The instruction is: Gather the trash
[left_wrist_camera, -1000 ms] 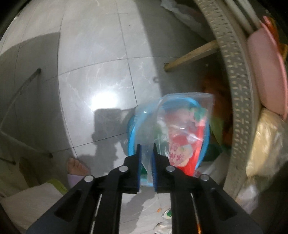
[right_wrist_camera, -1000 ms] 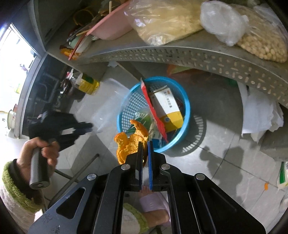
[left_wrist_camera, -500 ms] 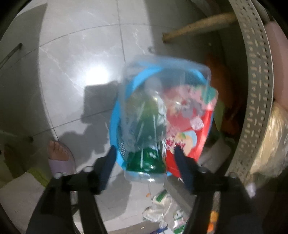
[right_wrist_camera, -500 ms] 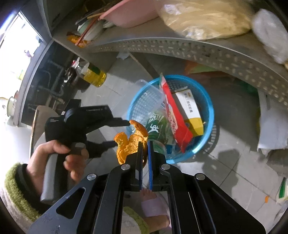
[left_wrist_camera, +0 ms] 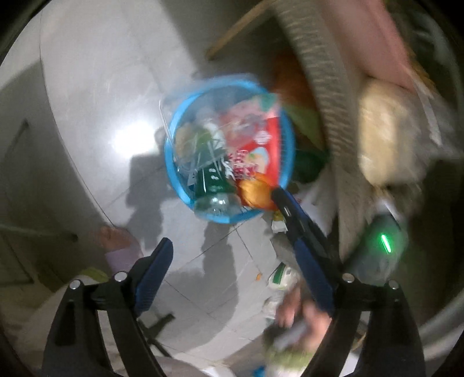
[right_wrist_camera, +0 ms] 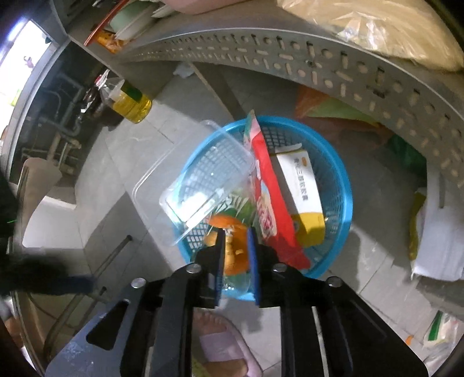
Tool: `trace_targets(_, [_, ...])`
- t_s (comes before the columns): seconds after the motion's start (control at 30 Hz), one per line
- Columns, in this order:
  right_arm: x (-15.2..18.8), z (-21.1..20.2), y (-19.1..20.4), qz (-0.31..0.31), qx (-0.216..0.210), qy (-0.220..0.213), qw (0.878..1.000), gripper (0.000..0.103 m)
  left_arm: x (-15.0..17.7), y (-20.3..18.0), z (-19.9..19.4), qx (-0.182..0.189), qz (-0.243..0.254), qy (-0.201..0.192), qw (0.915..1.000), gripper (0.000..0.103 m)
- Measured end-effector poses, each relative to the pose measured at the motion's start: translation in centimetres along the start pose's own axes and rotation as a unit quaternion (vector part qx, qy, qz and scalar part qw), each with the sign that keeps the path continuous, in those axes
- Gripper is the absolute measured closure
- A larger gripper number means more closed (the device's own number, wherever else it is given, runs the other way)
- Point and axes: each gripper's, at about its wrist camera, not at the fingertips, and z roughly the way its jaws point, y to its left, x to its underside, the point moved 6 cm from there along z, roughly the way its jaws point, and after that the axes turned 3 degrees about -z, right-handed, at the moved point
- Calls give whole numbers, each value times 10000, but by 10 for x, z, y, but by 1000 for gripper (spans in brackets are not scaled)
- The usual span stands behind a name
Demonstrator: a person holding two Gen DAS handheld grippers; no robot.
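Below, left to right around the blue basket (right_wrist_camera: 342, 185): left of the basket, an oil bottle (right_wrist_camera: 132, 101) standing upright on the floor; over the basket's left rim, a clear plastic box (right_wrist_camera: 200, 185), tilted, part inside and part overhanging; inside, a red snack bag (right_wrist_camera: 269, 203) propped on edge, then a white-and-yellow carton (right_wrist_camera: 301, 188) leaning against the right wall; at the near rim, orange peel (right_wrist_camera: 235, 255) lying in the basket. Right of the basket, white plastic bags (right_wrist_camera: 435, 232) on the floor. Above the basket, a perforated metal shelf (right_wrist_camera: 319, 63) carrying a sack of pale goods (right_wrist_camera: 377, 23), overhanging the basket's far side.

Underneath the basket, grey tiled floor (left_wrist_camera: 87, 87) with a bright glare spot to its left; dim room, left view motion-blurred. Near the basket's front edge, a foot in a lilac slipper (right_wrist_camera: 223, 351).

Right gripper (right_wrist_camera: 236, 249): fingers a little apart, straddling the peel, grip no longer firm. Left gripper (left_wrist_camera: 220, 220): spread wide, holding nothing, hovering short of the basket.

Compared with half a second ago: box, then between the left fingers, now dropped onto the basket; peel, then pinched by closed right fingers short of the rim, now inside it with the fingers parted.
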Motion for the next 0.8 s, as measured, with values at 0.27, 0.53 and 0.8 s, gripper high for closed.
trace_targets(0.27, [10, -55, 3, -30, -75, -486, 9988, 77, 89, -2, -106, 216, 1189, -1180, 9856, 18])
trace_targets(0.53, [61, -127, 17, -342, -17, -821, 9960, 67, 162, 21, -190, 230, 1402, -2923, 9457, 18])
trace_targets(0.8, [113, -183, 78, -1403, 49, -955, 9855, 52, 239, 54, -233, -123, 1451, -4286, 8917, 13])
